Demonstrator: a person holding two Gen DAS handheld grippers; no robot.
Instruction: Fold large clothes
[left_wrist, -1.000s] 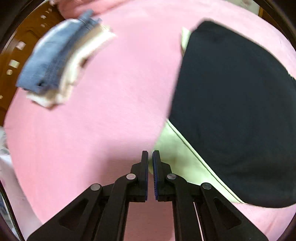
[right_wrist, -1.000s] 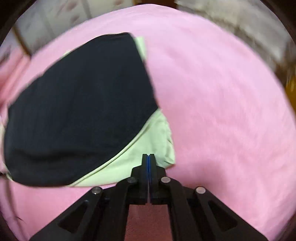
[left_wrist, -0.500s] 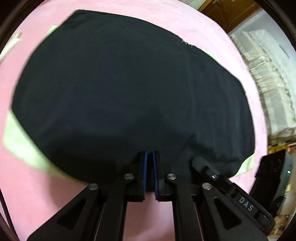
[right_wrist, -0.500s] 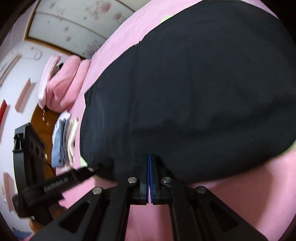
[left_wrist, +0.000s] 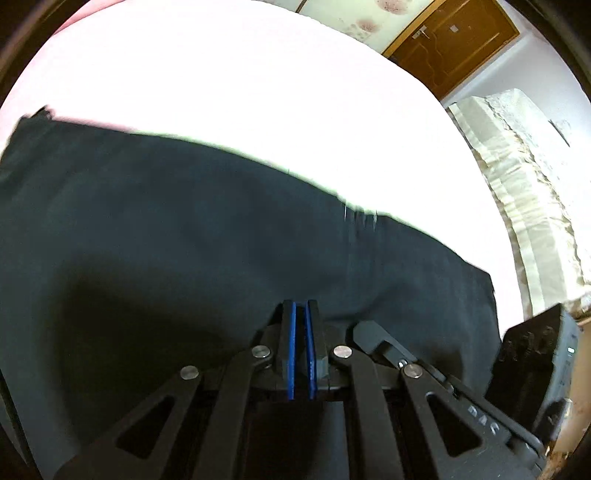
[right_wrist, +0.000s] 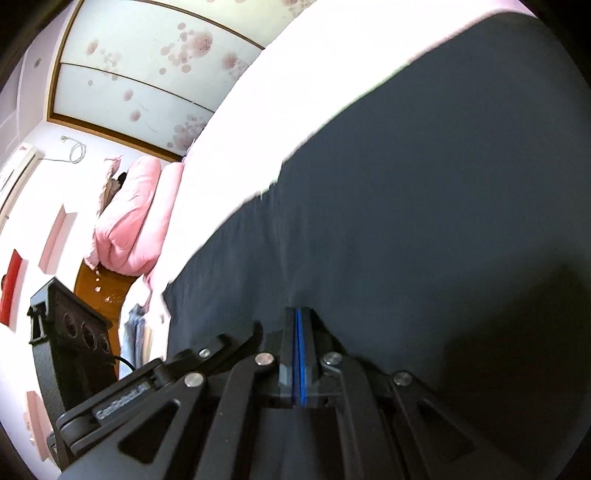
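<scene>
A bedroom with a pink-sheeted bed (left_wrist: 258, 92); a large dark navy cloth garment (left_wrist: 184, 229) lies spread on it; left gripper (left_wrist: 300, 314) and right gripper (right_wrist: 297, 317), jaws clamped on its near edge, apparently ready to fold it over.
</scene>
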